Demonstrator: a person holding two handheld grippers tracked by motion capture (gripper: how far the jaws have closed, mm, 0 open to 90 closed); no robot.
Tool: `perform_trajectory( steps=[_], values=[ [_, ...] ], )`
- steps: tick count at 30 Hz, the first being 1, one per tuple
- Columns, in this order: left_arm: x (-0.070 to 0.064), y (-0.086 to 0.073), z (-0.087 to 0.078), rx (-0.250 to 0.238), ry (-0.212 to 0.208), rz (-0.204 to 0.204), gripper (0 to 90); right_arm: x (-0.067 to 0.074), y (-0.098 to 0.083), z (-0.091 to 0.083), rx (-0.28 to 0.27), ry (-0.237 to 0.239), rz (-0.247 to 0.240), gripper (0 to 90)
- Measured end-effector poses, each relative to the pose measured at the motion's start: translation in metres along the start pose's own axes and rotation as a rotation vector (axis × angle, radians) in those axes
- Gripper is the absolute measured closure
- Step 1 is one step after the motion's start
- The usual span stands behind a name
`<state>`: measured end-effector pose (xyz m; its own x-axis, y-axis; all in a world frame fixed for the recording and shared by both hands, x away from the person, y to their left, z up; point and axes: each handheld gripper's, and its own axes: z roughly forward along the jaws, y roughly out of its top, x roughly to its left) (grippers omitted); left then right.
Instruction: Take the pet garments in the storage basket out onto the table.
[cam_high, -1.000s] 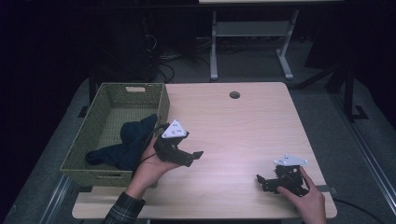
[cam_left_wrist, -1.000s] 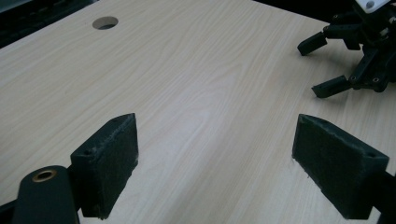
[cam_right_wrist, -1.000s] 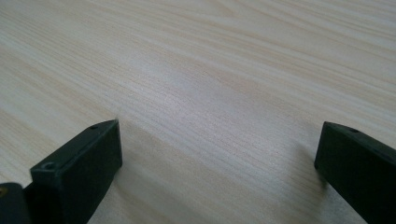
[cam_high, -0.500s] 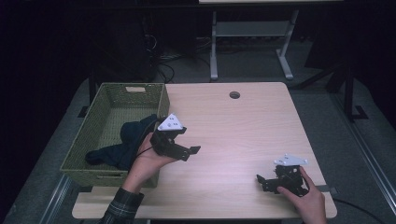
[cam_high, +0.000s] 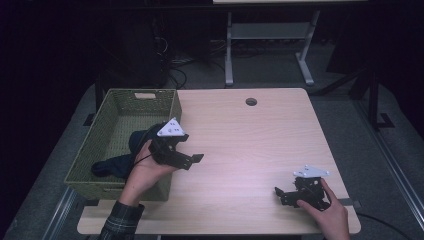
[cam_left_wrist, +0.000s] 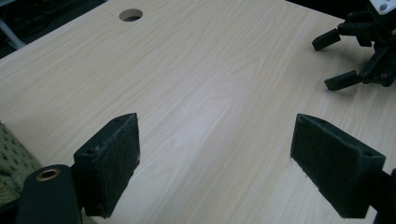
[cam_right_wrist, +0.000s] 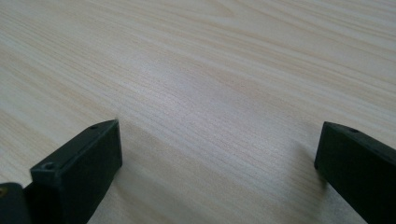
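- The left gripper (cam_high: 192, 159) is held in the person's left hand (cam_high: 142, 170), raised above the near-left part of the light wooden table (cam_high: 250, 145), with a white three-cornered plate on top.
- Its jaws stand wide apart and hold nothing; in the left gripper view only bare tabletop lies between the two black pads (cam_left_wrist: 109, 158).
- Just behind and to the left of this gripper sits a green woven basket (cam_high: 120, 115), its right wall close to the hand.
- Inside the basket lies a dark blue piece of cloth (cam_high: 120, 162) — bunched up, nearest the basket's near-right corner, right beside the left hand and apart from the jaws.
- The right gripper (cam_high: 281, 194) rests low at the near-right edge of the table, held by the right hand (cam_high: 327, 215), well apart from the left gripper.
- Its jaws are also spread wide and empty; the right gripper view shows plain wood grain between them.
- Far ahead of the left gripper, a round cable hole (cam_high: 251, 102) is cut into the tabletop — it also appears in the left gripper view, beyond the jaws.
- In the left gripper view, the right gripper appears in the upper right corner, sitting on the wood.
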<state>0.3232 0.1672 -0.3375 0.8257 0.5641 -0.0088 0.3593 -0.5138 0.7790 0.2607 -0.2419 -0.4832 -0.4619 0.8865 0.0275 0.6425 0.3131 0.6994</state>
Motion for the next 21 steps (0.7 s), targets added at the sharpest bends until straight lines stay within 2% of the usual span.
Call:
perform_trajectory(
  steps=[4,21],
  values=[
    [0.005,-0.001,-0.009,0.005,0.014,0.0,15.3,0.0,0.0,0.0,0.001,-0.001,0.0,0.5],
    [0.026,-0.012,-0.046,0.008,0.084,-0.046,15.4,0.0,0.0,0.0,-0.001,-0.001,0.004,0.5]
  ],
)
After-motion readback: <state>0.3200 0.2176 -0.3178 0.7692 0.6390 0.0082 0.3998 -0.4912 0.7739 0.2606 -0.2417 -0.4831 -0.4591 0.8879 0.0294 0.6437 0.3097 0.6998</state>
